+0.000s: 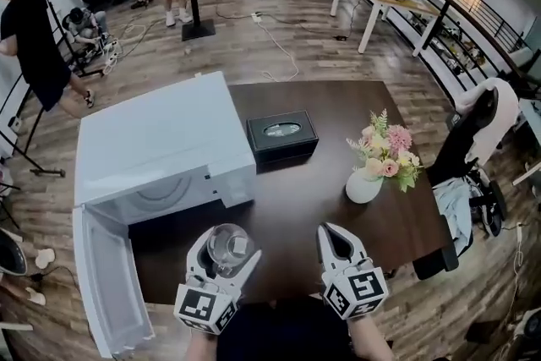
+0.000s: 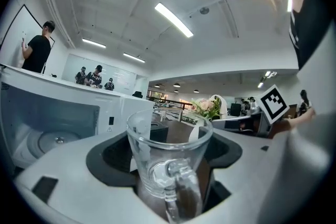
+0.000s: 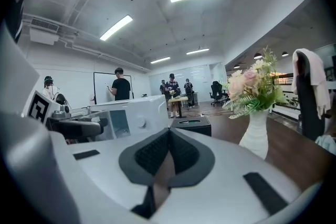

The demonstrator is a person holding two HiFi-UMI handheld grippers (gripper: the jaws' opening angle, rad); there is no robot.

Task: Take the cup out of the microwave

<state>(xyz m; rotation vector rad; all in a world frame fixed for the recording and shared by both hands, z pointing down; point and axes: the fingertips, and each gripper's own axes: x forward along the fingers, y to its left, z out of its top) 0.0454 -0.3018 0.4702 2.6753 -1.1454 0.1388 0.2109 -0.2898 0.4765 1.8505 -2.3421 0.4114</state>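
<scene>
left gripper (image 1: 224, 259) jaws clamp cup (image 1: 225, 243) | clear of microwave (image 1: 161, 139) | door (image 1: 106, 283) wide open

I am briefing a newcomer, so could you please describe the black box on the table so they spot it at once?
On the dark wooden table, look right of the white microwave, whose door hangs open. The black box sits left of the vase of flowers; it alone is low, black, with an oval top opening.

Clear cup (image 1: 226, 248) upright outside open microwave (image 1: 161, 150)

Cup (image 2: 169, 160) base cut off below — microwave (image 1: 161, 144) cavity hidden overhead
</scene>
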